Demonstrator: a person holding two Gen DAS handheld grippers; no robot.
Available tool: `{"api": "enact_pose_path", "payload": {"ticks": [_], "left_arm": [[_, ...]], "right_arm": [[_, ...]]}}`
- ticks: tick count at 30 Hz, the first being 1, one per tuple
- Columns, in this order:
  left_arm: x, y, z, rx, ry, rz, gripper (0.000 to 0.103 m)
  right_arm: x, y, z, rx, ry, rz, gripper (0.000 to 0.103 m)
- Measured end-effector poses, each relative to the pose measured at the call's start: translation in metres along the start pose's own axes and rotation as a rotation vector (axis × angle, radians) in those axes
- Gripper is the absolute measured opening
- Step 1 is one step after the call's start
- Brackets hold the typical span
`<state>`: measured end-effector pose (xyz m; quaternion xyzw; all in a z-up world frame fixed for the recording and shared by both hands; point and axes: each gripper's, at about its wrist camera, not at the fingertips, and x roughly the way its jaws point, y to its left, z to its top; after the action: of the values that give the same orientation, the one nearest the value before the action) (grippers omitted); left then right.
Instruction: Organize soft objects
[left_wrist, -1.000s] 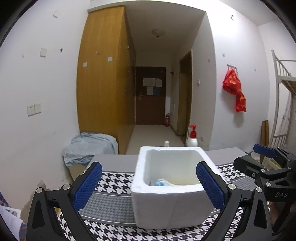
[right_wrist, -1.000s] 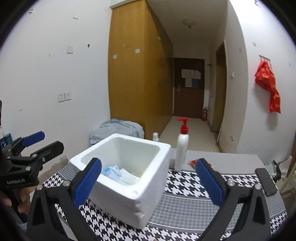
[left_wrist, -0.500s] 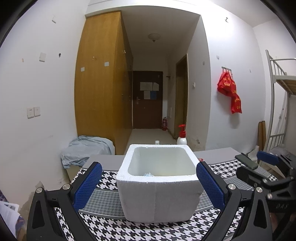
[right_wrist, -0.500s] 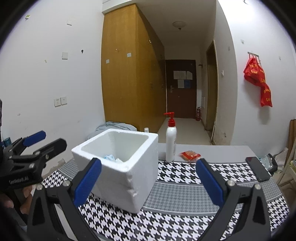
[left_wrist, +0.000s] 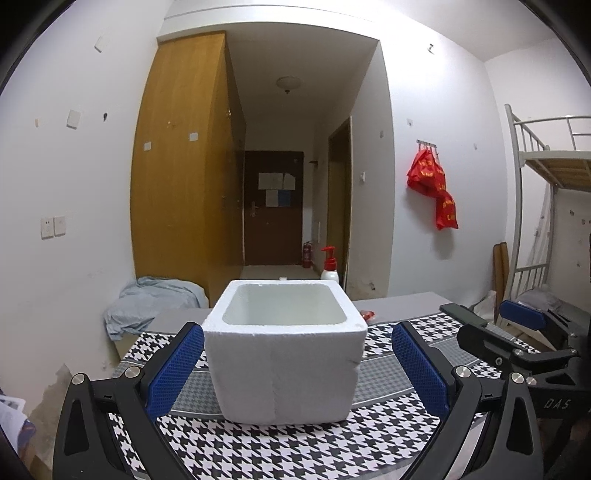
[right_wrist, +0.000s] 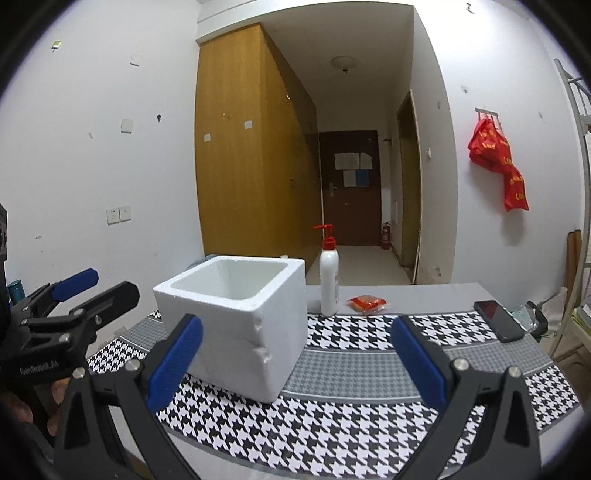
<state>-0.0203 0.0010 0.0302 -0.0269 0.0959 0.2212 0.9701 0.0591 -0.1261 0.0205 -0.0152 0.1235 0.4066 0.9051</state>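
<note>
A white foam box (left_wrist: 284, 354) stands on the houndstooth table mat (left_wrist: 295, 446); it also shows in the right wrist view (right_wrist: 236, 321). Its inside is hidden from both views now. My left gripper (left_wrist: 295, 365) is open and empty, level with the box's near side, a finger on each side of it and apart from it. My right gripper (right_wrist: 295, 365) is open and empty, to the right of the box and pulled back from it. The left gripper shows in the right wrist view (right_wrist: 88, 291), the right gripper in the left wrist view (left_wrist: 495, 328).
A white pump bottle (right_wrist: 329, 277) with a red top stands behind the box. A small red packet (right_wrist: 367, 303) lies to its right. A dark phone (right_wrist: 498, 319) lies at the mat's right edge. A grey cloth heap (left_wrist: 147, 306) sits beyond the table's left.
Both grippers have dropped lower and drawn back from the box. The blue and white soft items seen inside the box earlier are now hidden by its rim.
</note>
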Motion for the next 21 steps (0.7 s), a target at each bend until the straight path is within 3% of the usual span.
{"api": "enact_pose_path", "payload": {"ticks": [6, 13, 21], "left_arm": [[-0.011, -0.009, -0.009, 0.041, -0.023, 0.017, 0.102], [-0.032, -0.006, -0.022, -0.012, -0.075, 0.037, 0.102], [-0.051, -0.005, -0.041, -0.025, -0.077, 0.047, 0.102]], "right_arm": [[-0.015, 0.002, -0.008, 0.007, -0.008, 0.007, 0.103], [-0.033, 0.003, -0.018, 0.011, -0.031, -0.008, 0.103], [-0.049, 0.006, -0.043, -0.005, -0.029, -0.042, 0.103]]}}
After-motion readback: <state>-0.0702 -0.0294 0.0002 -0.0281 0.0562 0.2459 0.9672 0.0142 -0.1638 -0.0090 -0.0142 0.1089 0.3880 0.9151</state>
